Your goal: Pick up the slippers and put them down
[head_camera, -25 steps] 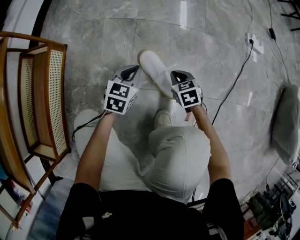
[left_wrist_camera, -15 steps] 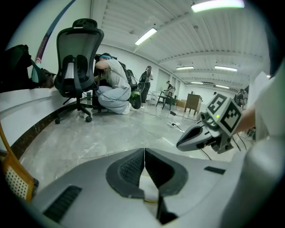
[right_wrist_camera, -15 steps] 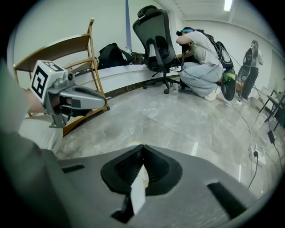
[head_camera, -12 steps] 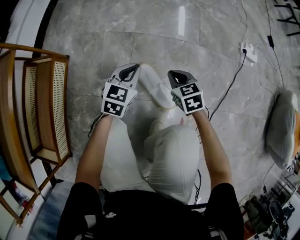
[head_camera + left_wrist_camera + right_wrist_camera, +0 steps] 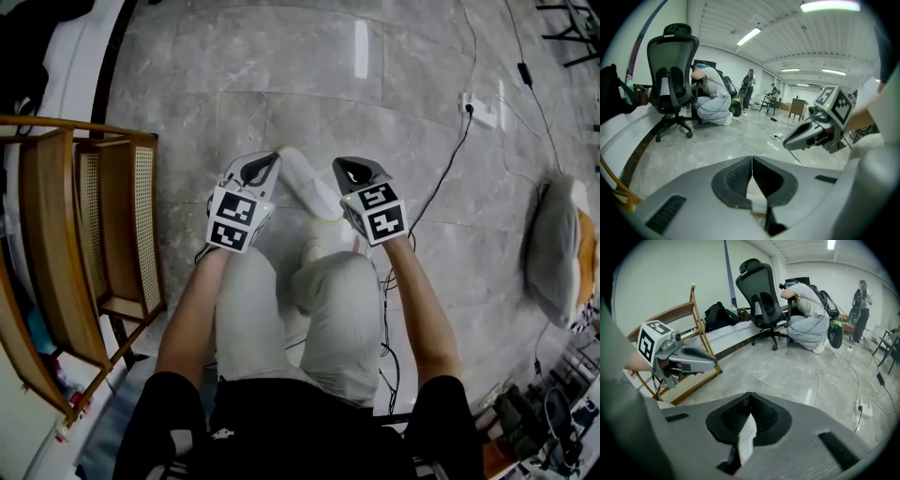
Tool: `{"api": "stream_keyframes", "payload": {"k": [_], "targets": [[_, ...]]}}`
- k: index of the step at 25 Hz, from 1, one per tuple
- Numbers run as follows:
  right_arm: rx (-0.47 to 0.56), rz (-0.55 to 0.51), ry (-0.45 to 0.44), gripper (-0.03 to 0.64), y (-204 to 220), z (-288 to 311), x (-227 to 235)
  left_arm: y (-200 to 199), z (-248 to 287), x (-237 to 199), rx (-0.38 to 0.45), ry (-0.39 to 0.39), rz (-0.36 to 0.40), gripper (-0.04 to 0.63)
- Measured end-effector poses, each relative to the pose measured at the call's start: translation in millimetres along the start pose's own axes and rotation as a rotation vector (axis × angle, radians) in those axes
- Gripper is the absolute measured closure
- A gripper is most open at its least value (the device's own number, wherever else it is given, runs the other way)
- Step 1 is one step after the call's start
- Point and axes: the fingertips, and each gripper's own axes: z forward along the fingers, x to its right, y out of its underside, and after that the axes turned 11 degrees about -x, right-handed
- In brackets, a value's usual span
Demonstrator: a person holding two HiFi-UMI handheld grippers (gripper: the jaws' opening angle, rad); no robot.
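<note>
Both clamped: L claw (image 5: 752,161) & R claw (image 5: 750,401) each pinch white slipper (image 5: 305,183) edge, above floor (image 5: 281,75).

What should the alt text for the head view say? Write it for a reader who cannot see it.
Seen from above, a person's left gripper and right gripper hold a white slipper between them over a grey marble floor. A wooden cane chair stands at the left; a cable and a grey cushion lie at the right.
</note>
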Motion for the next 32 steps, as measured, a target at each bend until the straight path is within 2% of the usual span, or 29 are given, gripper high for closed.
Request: {"api": "stream_keyframes", "payload": {"k": [6, 13, 23, 27, 32], "targets": [[0.008, 0.045, -0.009, 0.617, -40, -76, -3, -55, -51, 22, -0.031, -0.001, 0.091, 0.589], [0.051, 0.050, -0.023, 0.617, -94, -172, -18, -133, -126, 47, -0.005, 0.003, 0.066, 0.589], [0.112, 0.037, -0.045, 0.617, -185, -314, -63, -239, -269, 57, 0.057, -0.065, 0.028, 0.589], [0.137, 0.027, -0.044, 0.617, -216, -364, -84, -275, -326, 65, 0.081, -0.066, 0.001, 0.589], [0.175, 0.019, -0.039, 0.617, -247, -420, -114, -308, -389, 74, 0.127, -0.079, 0.004, 0.589]]}}
